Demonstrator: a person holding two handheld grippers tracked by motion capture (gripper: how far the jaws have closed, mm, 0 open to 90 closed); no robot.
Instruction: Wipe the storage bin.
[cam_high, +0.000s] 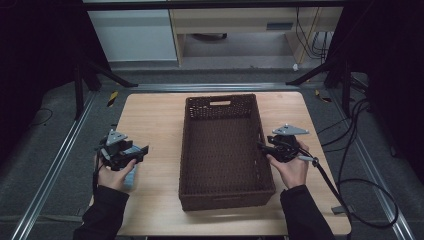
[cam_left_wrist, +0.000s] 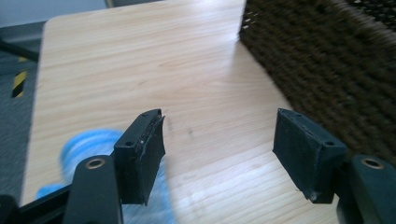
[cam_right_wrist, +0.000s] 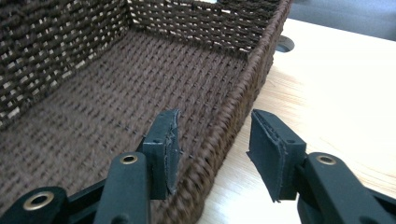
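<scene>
Brown woven basket (cam_high: 222, 150) at table (cam_high: 150, 115) centre. Right gripper (cam_right_wrist: 212, 149) at basket's 3 o'clock, jaws apart, straddling right wall, not pressing. Left gripper (cam_left_wrist: 217, 154) at basket's 9 o'clock, jaws wide, nothing between; blurred blue object (cam_left_wrist: 86, 147) beside left jaw.

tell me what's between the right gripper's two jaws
The basket's right side rim runs up between the right gripper's open jaws in the right gripper view; the pads aren't pressing it.

A dark brown woven basket (cam_high: 225, 150), rectangular and open-topped, sits upright mid-surface; a blurred pale-blue object (cam_left_wrist: 88, 144) lies well left of the basket.
</scene>
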